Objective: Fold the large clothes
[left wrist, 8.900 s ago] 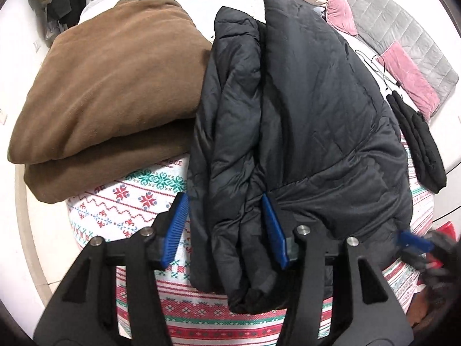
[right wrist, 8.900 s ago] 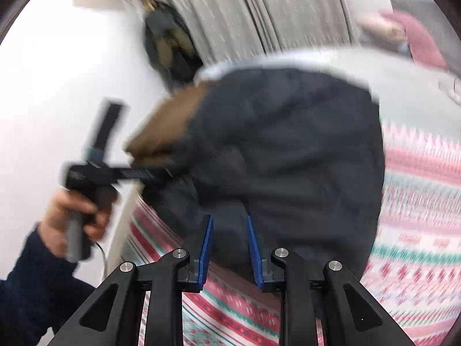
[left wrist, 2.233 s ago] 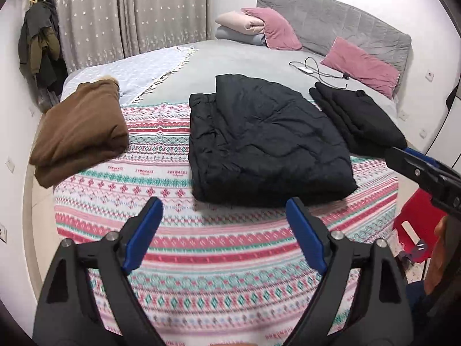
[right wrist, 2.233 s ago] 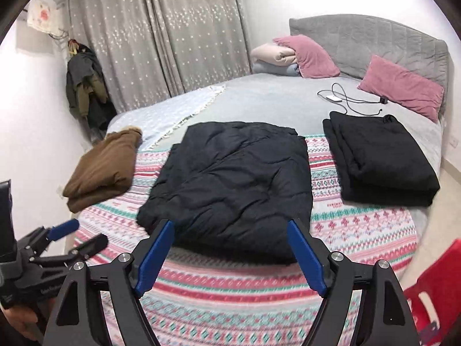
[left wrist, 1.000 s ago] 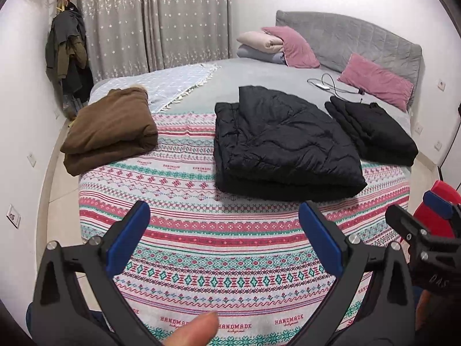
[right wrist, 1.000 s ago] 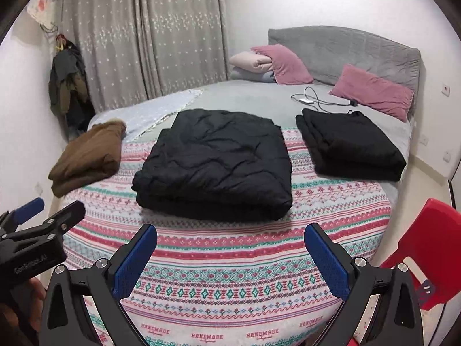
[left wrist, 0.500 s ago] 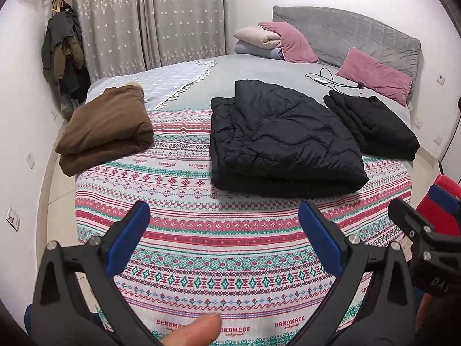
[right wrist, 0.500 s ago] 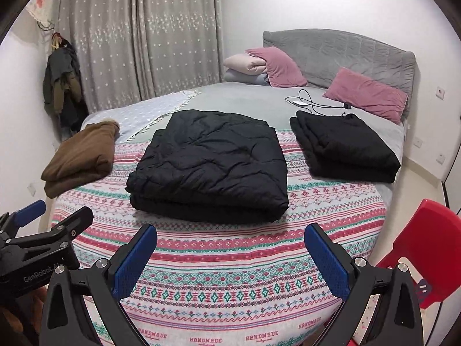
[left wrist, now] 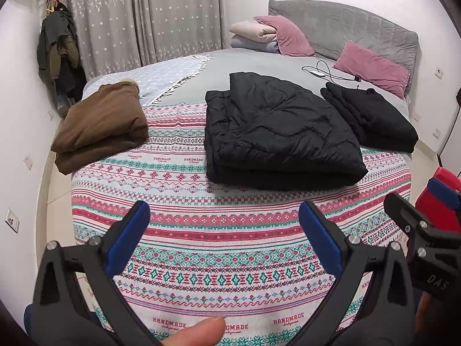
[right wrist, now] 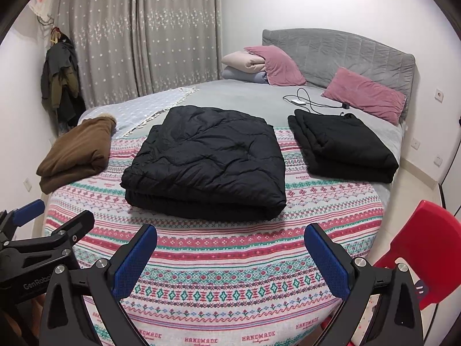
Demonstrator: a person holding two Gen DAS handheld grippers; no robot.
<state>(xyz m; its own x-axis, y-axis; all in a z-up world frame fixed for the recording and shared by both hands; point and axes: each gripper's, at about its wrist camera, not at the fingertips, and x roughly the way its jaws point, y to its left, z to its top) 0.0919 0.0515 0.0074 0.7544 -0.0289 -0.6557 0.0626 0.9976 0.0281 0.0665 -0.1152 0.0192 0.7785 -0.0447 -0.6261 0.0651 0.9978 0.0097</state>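
A black puffer jacket (left wrist: 276,132) lies folded into a thick rectangle in the middle of the patterned bedspread (left wrist: 219,248); it also shows in the right wrist view (right wrist: 210,161). My left gripper (left wrist: 224,216) is wide open and empty, held back at the foot of the bed, well short of the jacket. My right gripper (right wrist: 230,242) is also wide open and empty, back from the jacket. The right gripper shows at the right edge of the left wrist view (left wrist: 415,216).
A folded brown garment (left wrist: 100,124) lies at the bed's left edge. A folded black garment (left wrist: 371,118) lies to the right of the jacket. Pink pillows (right wrist: 363,95), a charger cable (right wrist: 314,102) and a grey headboard are at the far end. A red chair (right wrist: 426,250) stands at the right.
Both grippers have let go of the folded jacket, opened wide and drawn back from it to the foot of the bed. In the last second they only drifted slightly.
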